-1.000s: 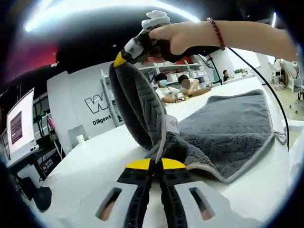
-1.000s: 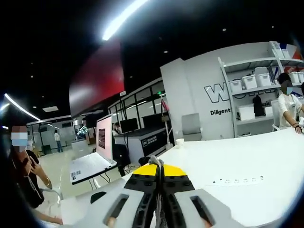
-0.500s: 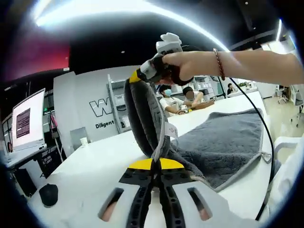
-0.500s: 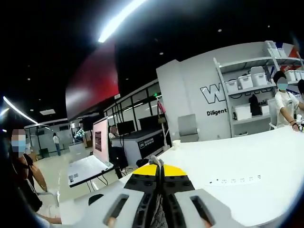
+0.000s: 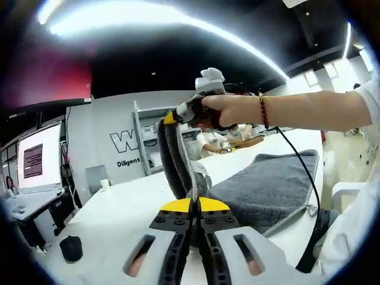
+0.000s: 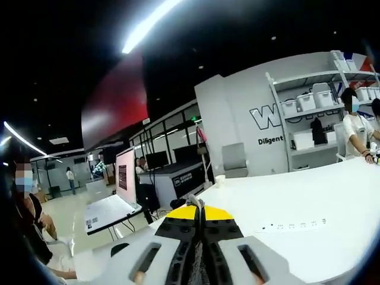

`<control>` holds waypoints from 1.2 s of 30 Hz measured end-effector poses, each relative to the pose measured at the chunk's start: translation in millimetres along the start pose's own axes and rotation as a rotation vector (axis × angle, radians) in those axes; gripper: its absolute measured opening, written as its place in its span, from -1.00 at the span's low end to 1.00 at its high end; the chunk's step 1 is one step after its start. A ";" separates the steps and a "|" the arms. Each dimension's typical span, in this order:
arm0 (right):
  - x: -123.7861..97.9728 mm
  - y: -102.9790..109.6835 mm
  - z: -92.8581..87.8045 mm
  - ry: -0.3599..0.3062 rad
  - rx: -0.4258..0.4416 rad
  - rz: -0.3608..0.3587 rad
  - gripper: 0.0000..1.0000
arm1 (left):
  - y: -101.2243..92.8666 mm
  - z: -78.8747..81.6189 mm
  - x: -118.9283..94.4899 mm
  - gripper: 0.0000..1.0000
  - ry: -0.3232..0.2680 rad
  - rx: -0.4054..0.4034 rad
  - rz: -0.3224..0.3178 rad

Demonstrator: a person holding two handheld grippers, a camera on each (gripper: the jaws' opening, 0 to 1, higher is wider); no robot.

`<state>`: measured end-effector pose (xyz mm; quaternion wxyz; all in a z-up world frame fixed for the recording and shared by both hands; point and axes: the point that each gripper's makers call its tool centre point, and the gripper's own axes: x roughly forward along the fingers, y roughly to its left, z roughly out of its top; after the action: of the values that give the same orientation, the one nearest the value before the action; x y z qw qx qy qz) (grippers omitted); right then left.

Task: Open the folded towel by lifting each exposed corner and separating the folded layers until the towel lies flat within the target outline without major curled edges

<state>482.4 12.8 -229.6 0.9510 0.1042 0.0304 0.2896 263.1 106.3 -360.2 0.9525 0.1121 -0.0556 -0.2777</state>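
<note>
Grey towel (image 5: 261, 190) on white table (image 5: 124, 205), left gripper (image 5: 191, 205) and right gripper (image 6: 200, 209) each clamped on it

My left gripper (image 5: 191, 205) sits low, its jaws pressed together on a gray fold; my right gripper (image 5: 170, 117) is raised above it, jaws closed too, gripped by my right hand (image 5: 222, 110); my bare forearm (image 5: 309, 110) reaches in from the right, a bead bracelet at the wrist.
</note>
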 end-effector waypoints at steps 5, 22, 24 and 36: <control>2.3 6.2 -1.2 0.003 -0.012 0.010 -1.00 | 3.6 15.5 -12.2 -0.99 -0.046 -0.027 0.008; 20.3 52.8 -13.4 0.037 -0.013 0.100 -1.00 | 8.9 37.7 -53.9 -0.99 -0.116 -0.074 0.034; 21.8 57.4 -14.8 0.042 -0.009 0.112 -1.00 | 9.8 35.7 -58.4 -0.99 -0.109 -0.060 0.051; 25.2 86.0 -31.4 0.070 -0.039 0.167 -1.00 | 12.2 30.9 -77.5 -0.99 -0.117 -0.111 0.055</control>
<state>452.8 102.2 -241.6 0.9237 0.0778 0.0491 0.3719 199.1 152.6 -330.7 0.9597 0.0412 -0.0987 -0.2601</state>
